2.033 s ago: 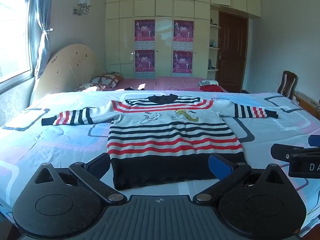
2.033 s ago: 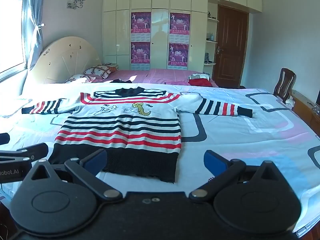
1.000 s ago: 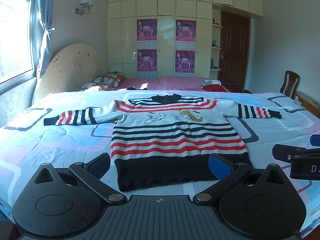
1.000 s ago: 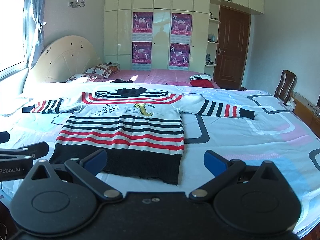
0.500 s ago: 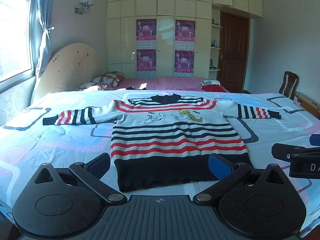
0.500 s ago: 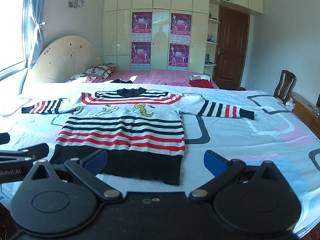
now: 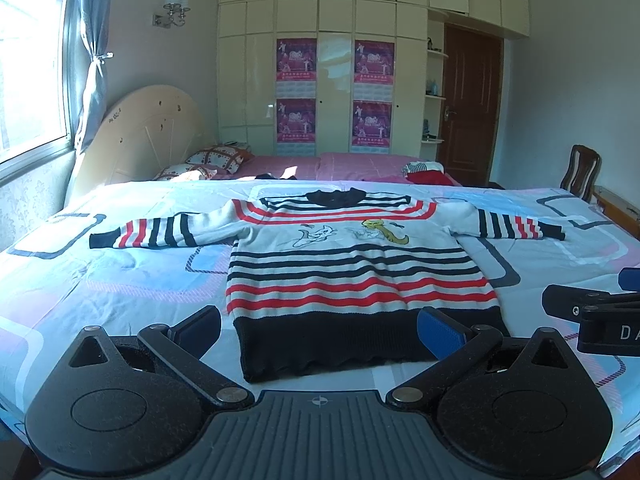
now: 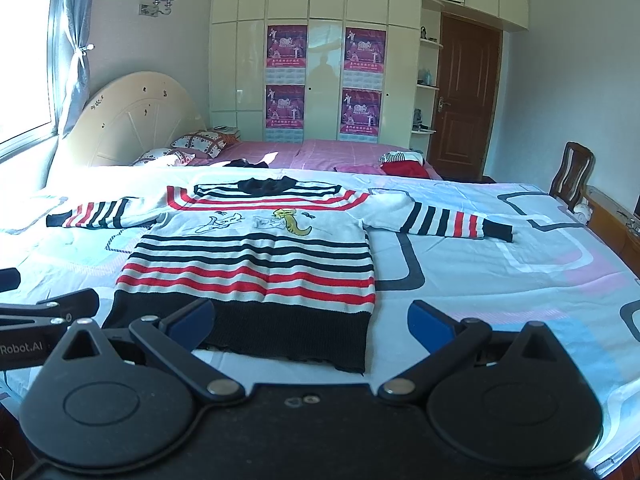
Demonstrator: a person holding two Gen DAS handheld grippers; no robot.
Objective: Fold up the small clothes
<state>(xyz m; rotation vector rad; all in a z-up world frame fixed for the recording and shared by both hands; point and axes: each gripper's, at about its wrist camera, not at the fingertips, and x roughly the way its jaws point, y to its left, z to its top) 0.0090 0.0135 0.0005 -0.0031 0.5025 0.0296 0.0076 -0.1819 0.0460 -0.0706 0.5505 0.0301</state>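
Note:
A small white sweater [image 7: 352, 264] with red and black stripes, a black hem and cartoon prints lies flat, front up, sleeves spread, on the bed; it also shows in the right wrist view [image 8: 256, 256]. My left gripper [image 7: 320, 330] is open and empty, just above the near hem. My right gripper [image 8: 312, 320] is open and empty, near the hem's right corner. Each gripper shows at the edge of the other's view.
The bed [image 7: 120, 280] has a pale blue and pink patterned sheet. Pillows [image 7: 212, 160] and a headboard [image 7: 140, 136] are at the far left. A pile of red clothes [image 8: 400, 162] lies at the far side. A wooden chair [image 8: 572, 176] stands at the right.
Both grippers have drifted slightly nearer the sweater's hem; the sweater has not moved and both grippers stay open.

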